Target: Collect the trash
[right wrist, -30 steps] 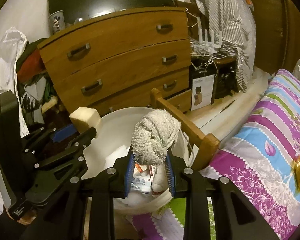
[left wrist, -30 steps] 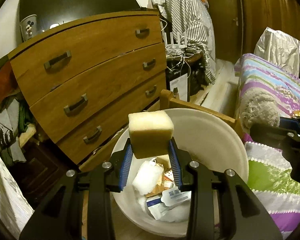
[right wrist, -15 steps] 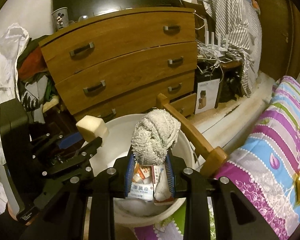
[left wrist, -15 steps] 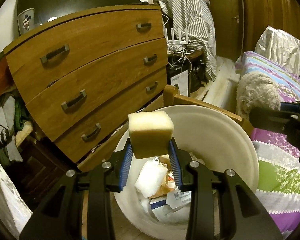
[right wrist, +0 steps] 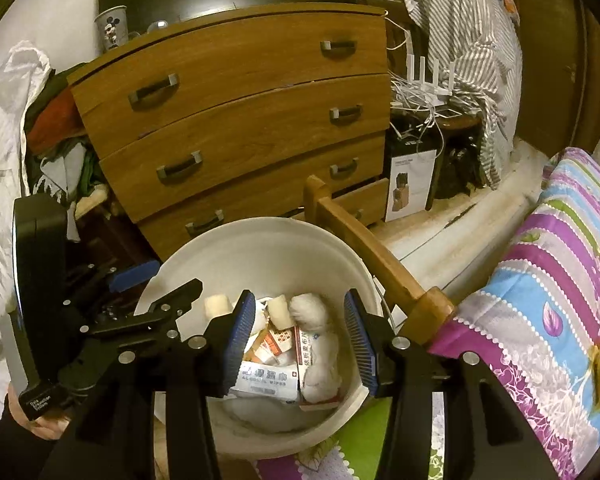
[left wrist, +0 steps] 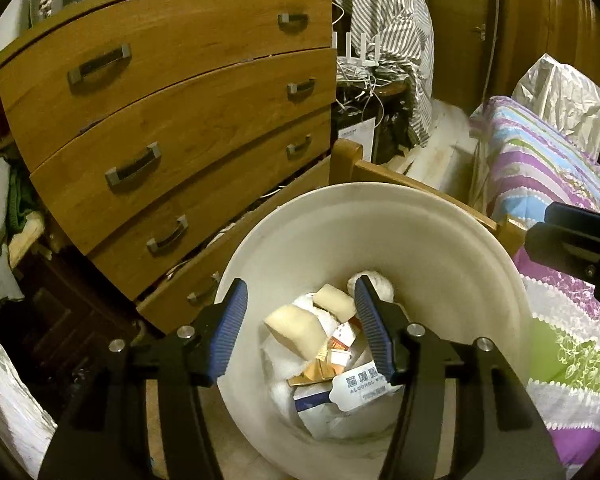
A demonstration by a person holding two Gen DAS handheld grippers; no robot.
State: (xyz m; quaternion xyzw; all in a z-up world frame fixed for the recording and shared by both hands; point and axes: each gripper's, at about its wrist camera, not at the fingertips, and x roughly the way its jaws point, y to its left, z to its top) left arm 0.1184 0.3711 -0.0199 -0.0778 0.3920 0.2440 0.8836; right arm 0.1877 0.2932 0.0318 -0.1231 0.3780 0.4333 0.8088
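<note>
A white trash bin (left wrist: 440, 248) stands between the dresser and the bed; it also shows in the right wrist view (right wrist: 259, 240). Inside lie a yellow sponge (left wrist: 295, 326), a second foam piece (left wrist: 334, 306), a grey balled cloth (right wrist: 314, 312), paper packets and an alcohol-wipes pack (right wrist: 265, 380). My left gripper (left wrist: 302, 326) is open and empty above the bin's left side. My right gripper (right wrist: 300, 340) is open and empty above the bin's near side. The left gripper's body (right wrist: 99, 320) shows at the left in the right wrist view.
A wooden dresser (left wrist: 171, 120) with a bottom drawer slightly pulled out stands behind the bin. A wooden bed post and rail (right wrist: 364, 256) run beside the bin. A striped quilt (right wrist: 540, 300) covers the bed at right. Clothes are piled at left (right wrist: 55, 136).
Both grippers have opened. The yellow sponge dropped from the left gripper and the grey balled cloth from the right gripper; both now lie in the bin.
</note>
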